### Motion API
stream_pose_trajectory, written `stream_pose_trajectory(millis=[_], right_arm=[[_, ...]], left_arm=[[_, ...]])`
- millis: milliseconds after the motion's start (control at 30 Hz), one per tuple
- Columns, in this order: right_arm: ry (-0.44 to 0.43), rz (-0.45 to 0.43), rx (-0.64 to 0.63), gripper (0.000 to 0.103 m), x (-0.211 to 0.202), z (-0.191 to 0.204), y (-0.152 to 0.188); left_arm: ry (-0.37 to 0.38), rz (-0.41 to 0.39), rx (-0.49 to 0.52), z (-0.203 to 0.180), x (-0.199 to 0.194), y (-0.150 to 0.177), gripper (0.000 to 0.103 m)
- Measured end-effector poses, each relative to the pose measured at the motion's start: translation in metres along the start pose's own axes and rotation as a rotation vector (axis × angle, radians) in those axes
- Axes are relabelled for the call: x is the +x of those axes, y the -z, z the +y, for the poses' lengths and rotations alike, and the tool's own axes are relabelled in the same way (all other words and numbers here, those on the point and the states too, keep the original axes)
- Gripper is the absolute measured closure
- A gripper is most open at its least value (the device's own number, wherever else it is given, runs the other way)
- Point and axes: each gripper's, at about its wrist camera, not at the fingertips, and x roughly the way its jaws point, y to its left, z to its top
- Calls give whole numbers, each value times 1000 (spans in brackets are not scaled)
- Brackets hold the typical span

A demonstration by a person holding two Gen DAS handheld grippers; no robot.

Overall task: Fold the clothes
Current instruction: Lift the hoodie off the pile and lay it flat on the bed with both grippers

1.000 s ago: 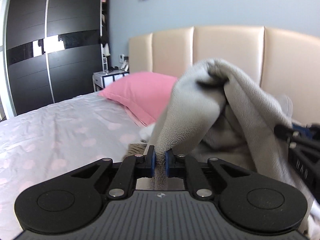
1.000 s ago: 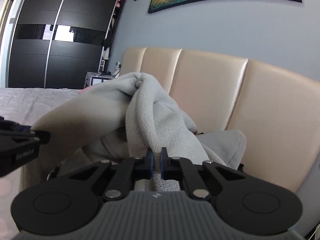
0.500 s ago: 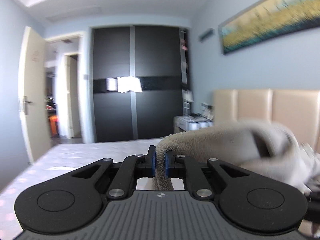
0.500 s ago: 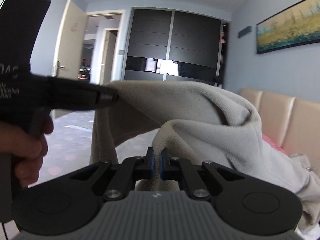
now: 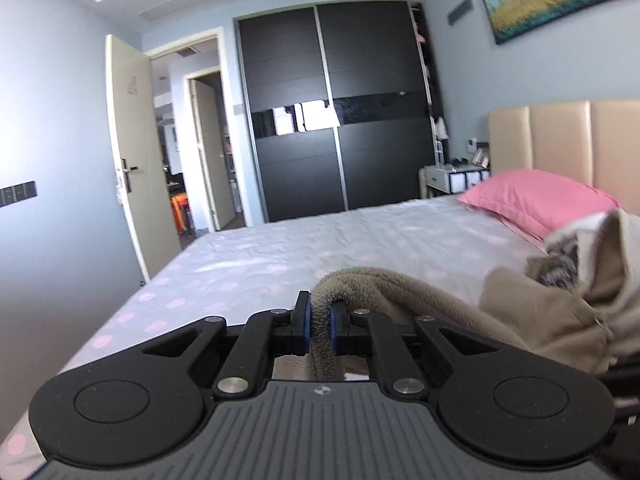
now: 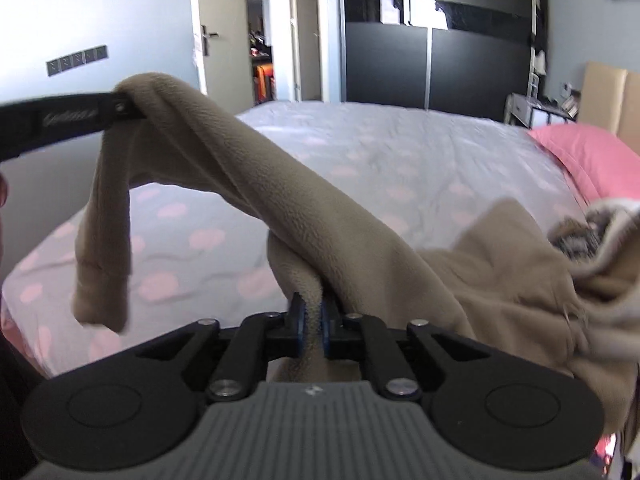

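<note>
Left wrist view: the left gripper [image 5: 319, 322] has its two black fingers pressed together on a fold of the fleece garment [image 5: 404, 296]. The fleece is tan, soft and fuzzy. It loops up over the fingertips and runs off to the right of the tool. There it bunches into a lumpy heap, and the right edge of the picture cuts it off. A grey furry bit in that heap is blurry, so I cannot tell what it is. Ahead of the tool lies the bed [image 5: 320, 248], with a smooth grey sheet and pale pink spots. A puffy pink pillow [image 5: 536, 200] sits far ahead on the right, in front of a padded cream headboard [image 5: 560, 136]. A dark wardrobe [image 5: 336, 112] with shiny doors stands straight ahead.

Right wrist view: the right gripper [image 6: 313, 326] has been opening its jaws a little. A thick fold of the same fleece sits between the blue pads, and they are touching it on both sides. From the tool the cloth climbs up and to the left like a bridge, up to the tip of the other gripper. One sleeve hangs straight down from there, above the spotted sheet. To the right of the tool the fleece piles up in a blurry heap.
</note>
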Motion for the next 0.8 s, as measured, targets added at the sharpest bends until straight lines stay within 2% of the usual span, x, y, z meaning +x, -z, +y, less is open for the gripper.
stream_pose_trajectory(millis=[33,200,300,433,533,633,733,800], right_arm=[[21,2,10,71,-4,-8,7],[126,18,90,67,-11,-51,12],[171,41,195,64,-10,-87,16],[211,72,327,51,-3,-122,21],[222,83,390,43,3,-138,19],[216,99,440,40,8,-147,20],[167,131,503,40,12,-149,19],[133,143,531,38,15,-149,16]], left_arm=[[25,15,-6,-5,-3,7,96],[197,137,-45,-24,-7,38,96],[316,209,-10,-40,-8,63,96],[457,317,71,-73,-3,82,96],[511,380,192,-97,-4,96,96],[506,411,304,-108,-7,104,94],[537,449,386,-110,-11,106,87],[547,446,422,-108,-16,106,86]])
